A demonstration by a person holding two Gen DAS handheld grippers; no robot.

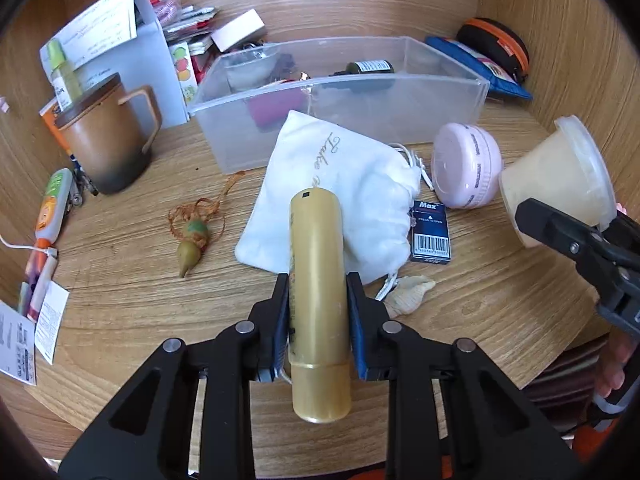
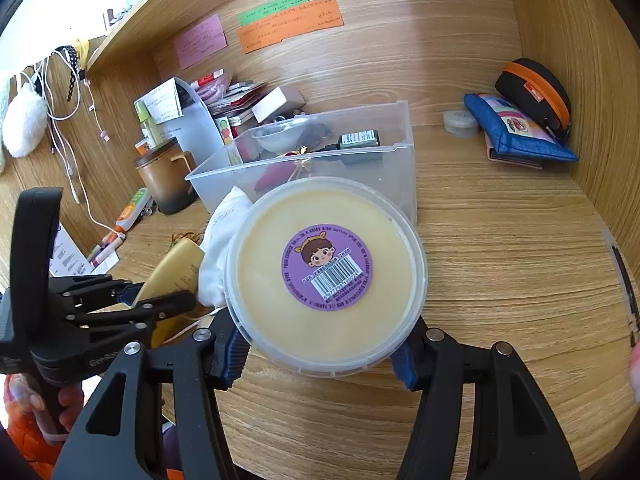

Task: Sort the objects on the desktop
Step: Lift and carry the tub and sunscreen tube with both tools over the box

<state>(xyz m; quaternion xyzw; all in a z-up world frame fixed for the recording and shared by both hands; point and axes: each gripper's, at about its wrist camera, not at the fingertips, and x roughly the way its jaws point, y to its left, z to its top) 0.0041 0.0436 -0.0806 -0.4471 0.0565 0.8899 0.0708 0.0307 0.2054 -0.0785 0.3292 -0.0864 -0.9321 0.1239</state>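
Observation:
My left gripper (image 1: 318, 300) is shut on a gold tube (image 1: 318, 292), held lengthwise above the desk in front of a white drawstring pouch (image 1: 332, 196). My right gripper (image 2: 320, 356) is shut on a round cream tub (image 2: 326, 272) with a purple sticker on its lid, held above the desk. The tub also shows at the right of the left wrist view (image 1: 560, 172). A clear plastic bin (image 1: 340, 96) with a dark bottle (image 1: 370, 68) and other small items stands behind the pouch. The left gripper and tube (image 2: 172, 276) show left of the tub.
A brown lidded mug (image 1: 108, 140) stands left of the bin. A pink round case (image 1: 466, 166), a blue staple box (image 1: 430, 232), a shell (image 1: 408, 292) and a gourd charm (image 1: 192, 240) lie on the desk. A blue pouch (image 2: 516, 128) and black-orange case (image 2: 536, 92) sit at back right.

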